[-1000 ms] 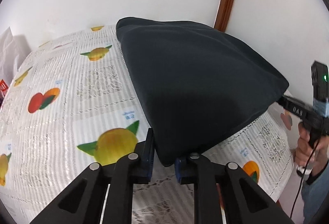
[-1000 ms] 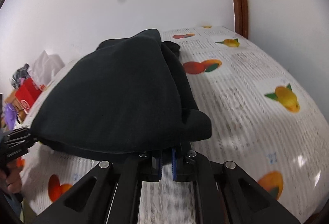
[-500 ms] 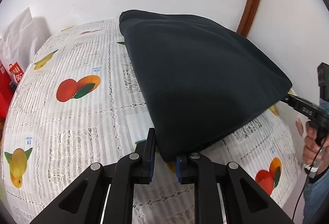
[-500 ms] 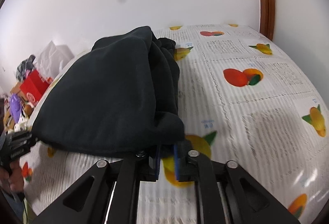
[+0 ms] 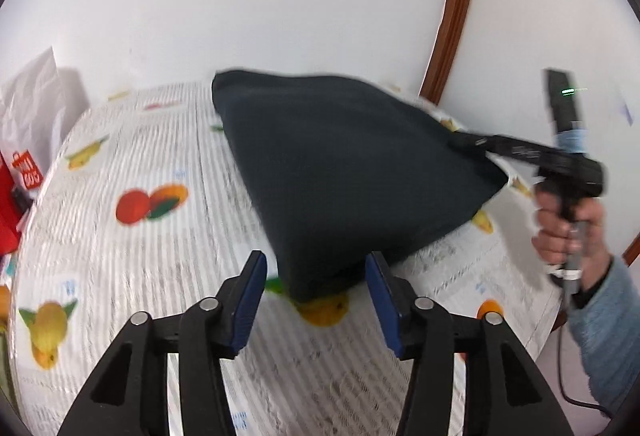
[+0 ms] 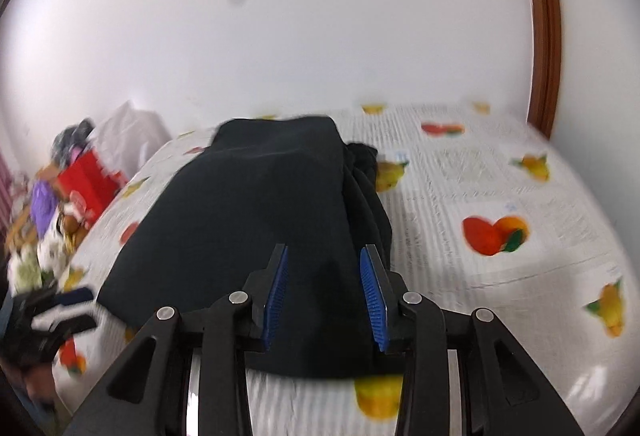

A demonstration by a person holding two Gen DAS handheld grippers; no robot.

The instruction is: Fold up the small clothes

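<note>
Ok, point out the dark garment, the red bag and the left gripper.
dark garment [image 5: 352,171], left wrist view, middle of its folded top surface.
red bag [image 6: 90,175], right wrist view, its red front, beyond the table's left edge.
left gripper [image 5: 314,296], left wrist view, midway between its blue-padded fingertips, open.

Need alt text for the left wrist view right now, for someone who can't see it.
The left gripper stands open, jaws just opened, around the near corner of a dark folded garment lying on a fruit-print tablecloth. The right gripper reaches in at its far corner.
</note>
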